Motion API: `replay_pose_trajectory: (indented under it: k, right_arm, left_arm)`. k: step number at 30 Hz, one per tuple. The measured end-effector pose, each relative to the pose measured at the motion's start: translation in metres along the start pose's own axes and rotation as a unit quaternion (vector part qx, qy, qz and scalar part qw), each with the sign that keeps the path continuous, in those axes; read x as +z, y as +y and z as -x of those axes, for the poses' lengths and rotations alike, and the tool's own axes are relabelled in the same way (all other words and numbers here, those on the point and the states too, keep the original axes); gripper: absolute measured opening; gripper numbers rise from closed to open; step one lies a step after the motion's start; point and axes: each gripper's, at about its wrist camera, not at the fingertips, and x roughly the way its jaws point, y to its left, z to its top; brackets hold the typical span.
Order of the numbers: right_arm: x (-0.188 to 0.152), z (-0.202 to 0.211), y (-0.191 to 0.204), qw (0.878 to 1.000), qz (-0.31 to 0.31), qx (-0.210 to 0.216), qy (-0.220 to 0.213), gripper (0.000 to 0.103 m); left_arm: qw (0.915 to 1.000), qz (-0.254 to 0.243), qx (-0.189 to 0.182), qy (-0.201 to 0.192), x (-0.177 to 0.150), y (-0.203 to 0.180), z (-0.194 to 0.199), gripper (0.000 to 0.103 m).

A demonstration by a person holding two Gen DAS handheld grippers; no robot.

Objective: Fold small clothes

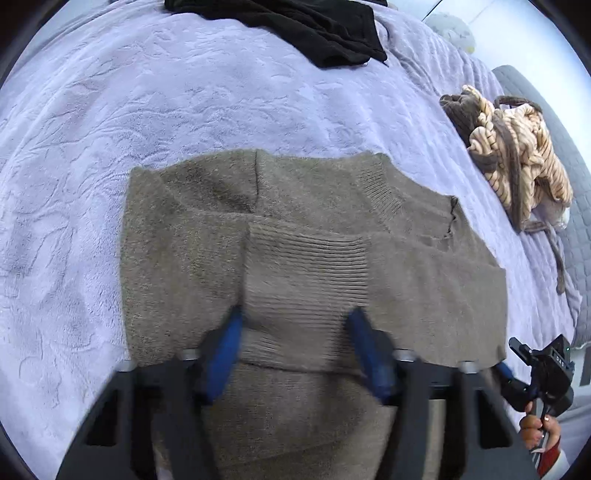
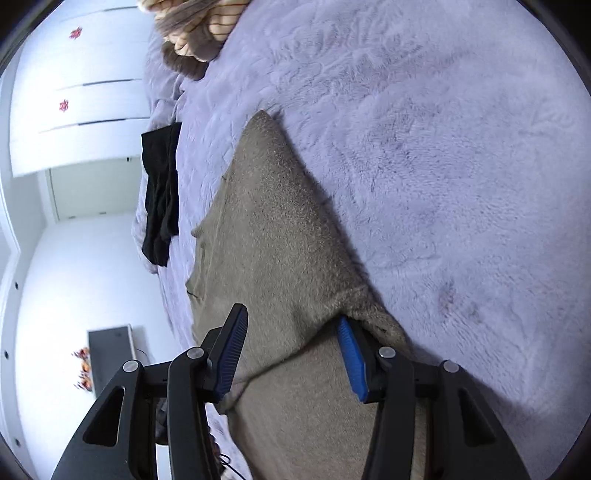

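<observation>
The left gripper (image 1: 295, 332) points down at the brown sweater (image 1: 207, 258), its blue fingers (image 1: 225, 347) apart with a bump of the ribbed cuff between them; I cannot tell if they press it. The right gripper (image 2: 291, 350) is spread at the sweater's edge, one finger (image 2: 351, 354) tucked under a fold. To fold well, both should pinch tight, lift together and lay the cloth flat. The sweater lies on the purple blanket (image 1: 74, 184). A black cloth (image 1: 295, 26) lies beyond the sweater, a striped cloth (image 1: 517, 155) off to its side
</observation>
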Motion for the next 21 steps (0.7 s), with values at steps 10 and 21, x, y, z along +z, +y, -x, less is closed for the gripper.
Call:
replay_pose_trajectory:
  k: [10,21]
  right_arm:
    - [0.012,0.016,0.025,0.998,0.062,0.009,-0.001,0.007]
    - [0.022,-0.001,-0.012,0.997,0.074,-0.029,0.025,0.008]
  left_arm:
    - [0.9984,-0.02,-0.038,-0.037,-0.019,-0.005,0.039,0.01]
    - [0.9994,-0.018,0.01,-0.026,-0.04,0.009,0.017,0.018]
